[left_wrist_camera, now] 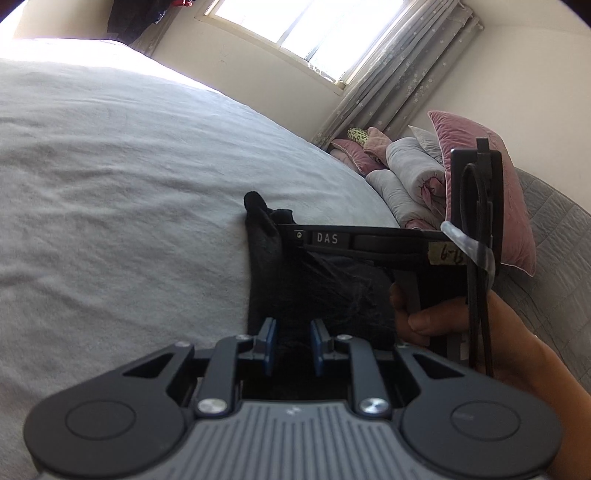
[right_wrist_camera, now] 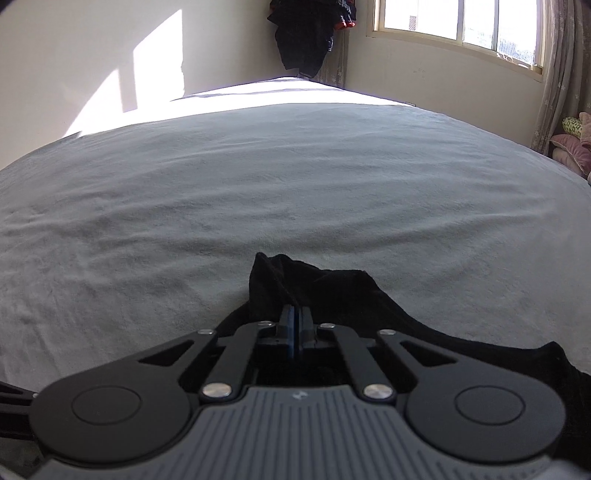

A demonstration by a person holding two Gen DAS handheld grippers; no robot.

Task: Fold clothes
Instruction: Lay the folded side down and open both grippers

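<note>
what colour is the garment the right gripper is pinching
Black, plain, no visible pattern. The garment shows best in the right wrist view, lying on the grey bedsheet.

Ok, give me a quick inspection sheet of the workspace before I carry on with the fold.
Surface: grey bedsheet, lightly wrinkled, sunlit at the far end.
Job's things: one black garment on the near part of the bed.
Clutter: pillows and rolled bedding piled beside the bed.
Grippers: left tongs apart around the garment; right tongs shut on a raised fold.
Cables: black cable on the right unit.
Surroundings: window, curtain, dark clothes hanging in the corner.
</note>
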